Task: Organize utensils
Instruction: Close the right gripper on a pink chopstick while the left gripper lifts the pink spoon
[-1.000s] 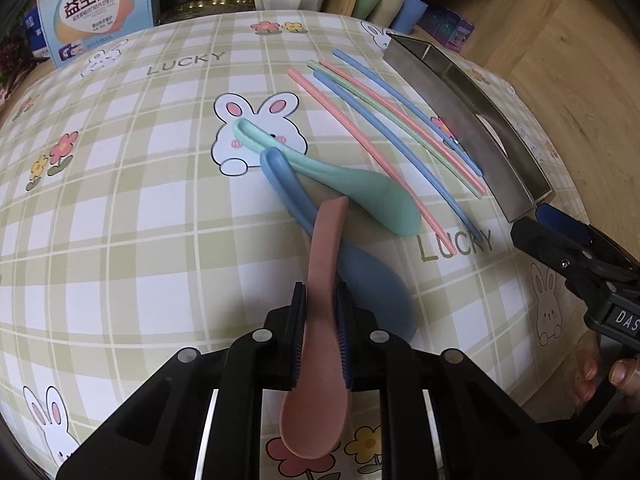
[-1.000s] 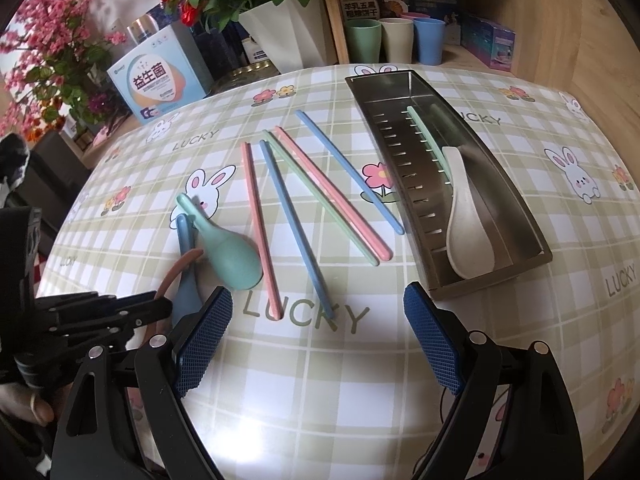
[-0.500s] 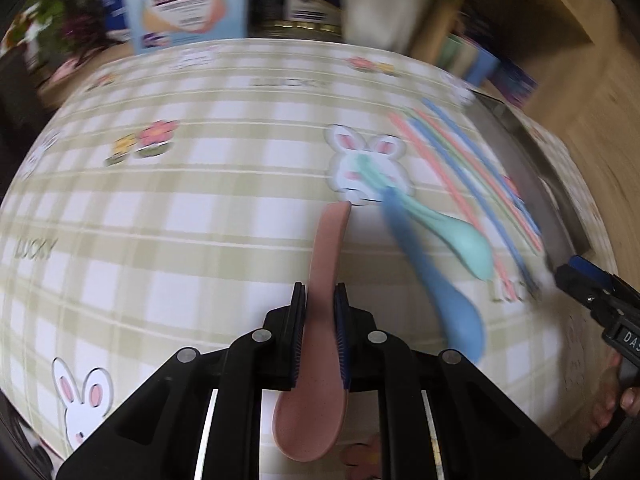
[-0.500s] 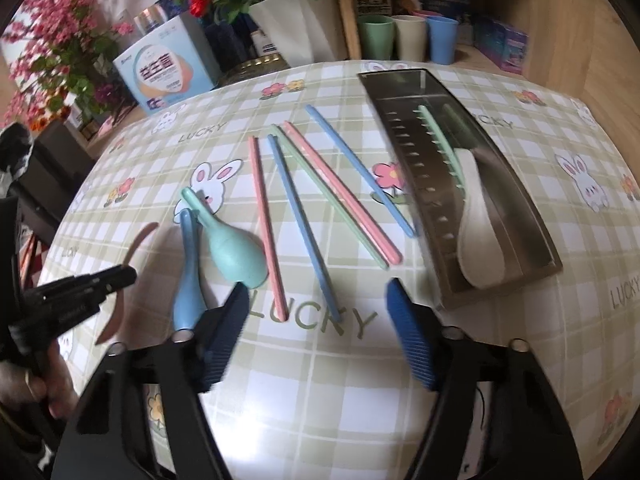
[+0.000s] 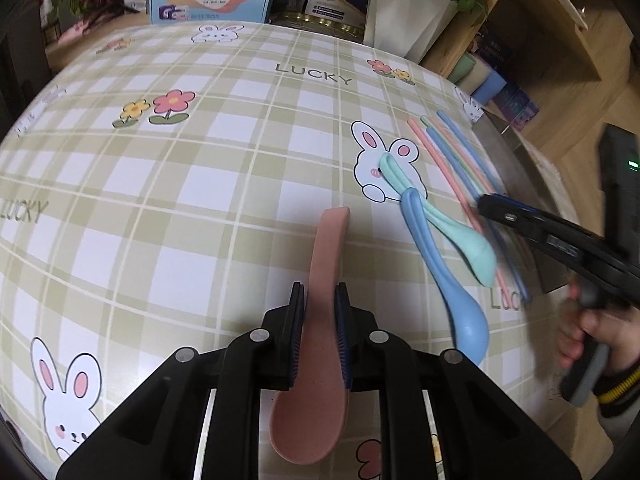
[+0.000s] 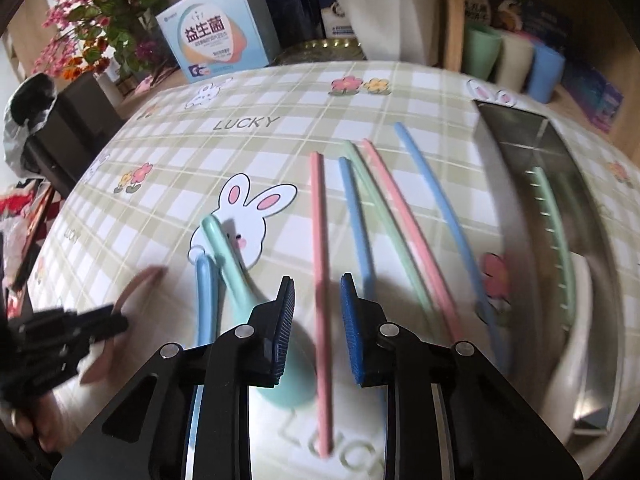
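In the right wrist view alone, the right gripper [image 6: 316, 312] fingers, closing, straddle a pink chopstick [image 6: 322, 280].

Pink plastic spoon [image 5: 320, 304] clamped, handle forward. Mint plastic spoon [image 6: 240, 280] and blue plastic spoon [image 6: 204, 300] touching on tabletop; five pastel chopsticks [image 6: 322, 280] alongside, near steel tray [image 6: 592, 240].
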